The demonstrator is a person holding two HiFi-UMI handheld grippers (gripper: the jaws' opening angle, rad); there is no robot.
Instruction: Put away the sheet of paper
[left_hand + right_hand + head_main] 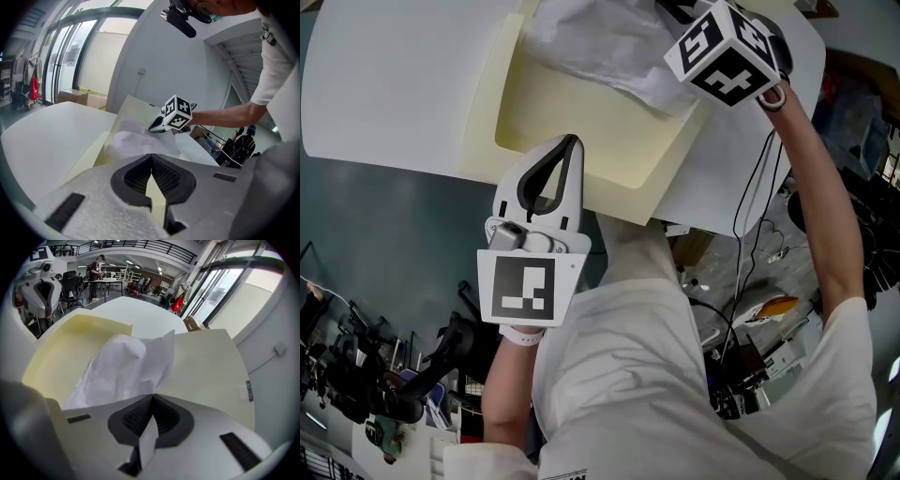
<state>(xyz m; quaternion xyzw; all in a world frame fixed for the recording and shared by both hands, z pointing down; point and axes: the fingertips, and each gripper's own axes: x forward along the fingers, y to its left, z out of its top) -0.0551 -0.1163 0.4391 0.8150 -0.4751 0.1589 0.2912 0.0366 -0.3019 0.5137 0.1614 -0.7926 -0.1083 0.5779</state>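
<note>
- Claws number two, one in each hand, and each carries one marker cube.
- One left claw reaches in from the near side of the table. Its jaws are pinched together on a thin cream strip, which is the near edge of the folder.
- One white table bears everything. Its widest bare stretch lies to the left of the folder.
- One cream folder lies open on the table. It has a yellowish hollow in the middle and a paler raised border around it. In the right gripper view a paler leaf spreads out to the right of the hollow.
- One sheet of paper is there, white, creased and crumpled into a loose mound, no longer flat. It sits in the far part of the folder's hollow, its lower side resting on the cream surface. One pointed corner stands up in the right gripper view.
- One right claw comes in at the far right, on an outstretched bare arm. Its jaws are closed narrow on a white fold of the paper, which shows as a strip between them. In the head view its cube hides the jaws.
- Paper and left claw are apart, with the folder's bare hollow between them.
</note>
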